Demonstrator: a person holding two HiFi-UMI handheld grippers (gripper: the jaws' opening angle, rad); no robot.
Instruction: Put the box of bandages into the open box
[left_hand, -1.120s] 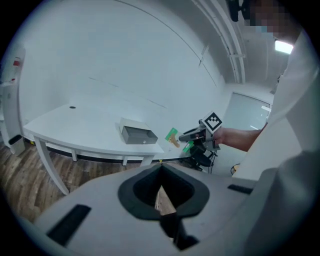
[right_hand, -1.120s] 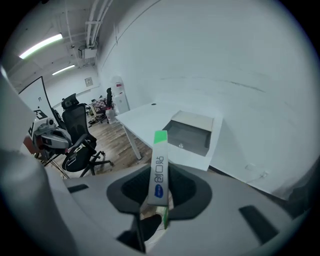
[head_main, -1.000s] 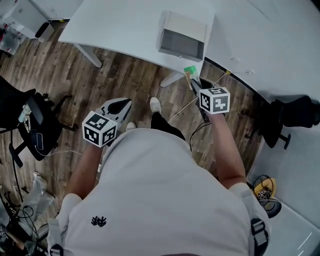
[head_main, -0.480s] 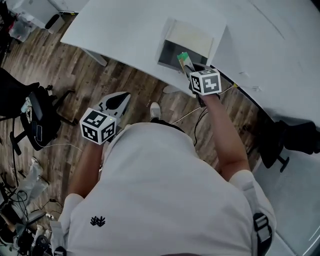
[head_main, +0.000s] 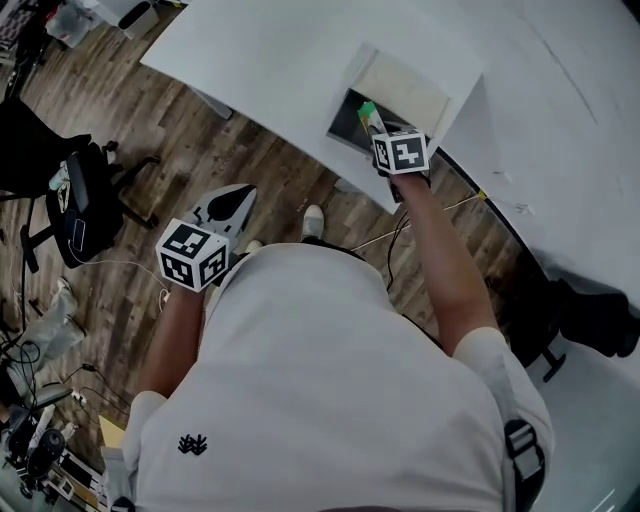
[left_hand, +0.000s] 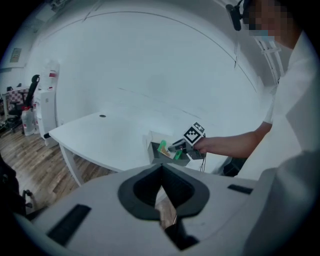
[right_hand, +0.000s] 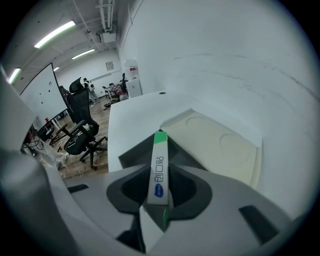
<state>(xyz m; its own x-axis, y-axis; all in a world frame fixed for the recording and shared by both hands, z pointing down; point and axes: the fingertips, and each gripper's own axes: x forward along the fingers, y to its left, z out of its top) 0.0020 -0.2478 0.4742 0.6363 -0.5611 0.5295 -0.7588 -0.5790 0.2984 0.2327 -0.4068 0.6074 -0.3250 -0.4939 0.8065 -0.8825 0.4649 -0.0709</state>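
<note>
Right gripper (head_main: 373, 124): jaws pinching the box of bandages, 1 pad on each broad side; reached out to the table's near edge, arm stretched forward.
Box of bandages (right_hand: 158, 170): slim and white with a green far end and a blue mark. It is held edge-on between the right jaws, with the green end over the grey inside of the open box. Whether it touches the inside cannot be told.
Open box (head_main: 405, 88): sits on the white table (head_main: 260, 60), just beside its near edge. It has a grey interior, and the pale lid is folded back on the far side.
Left gripper (left_hand: 161, 172): jaws pressed together with nothing between them. It is held low on the left over the wood floor (head_main: 230, 150), well apart from the table and the open box.
Marker cubes: 1 on each gripper, both facing up in the head view.
Office chair (head_main: 75, 195): black, on the floor at far left, well apart from both grippers.
Person: white shirt (head_main: 330, 400) fills the near part of the head view; bare forearms lead to each gripper.
</note>
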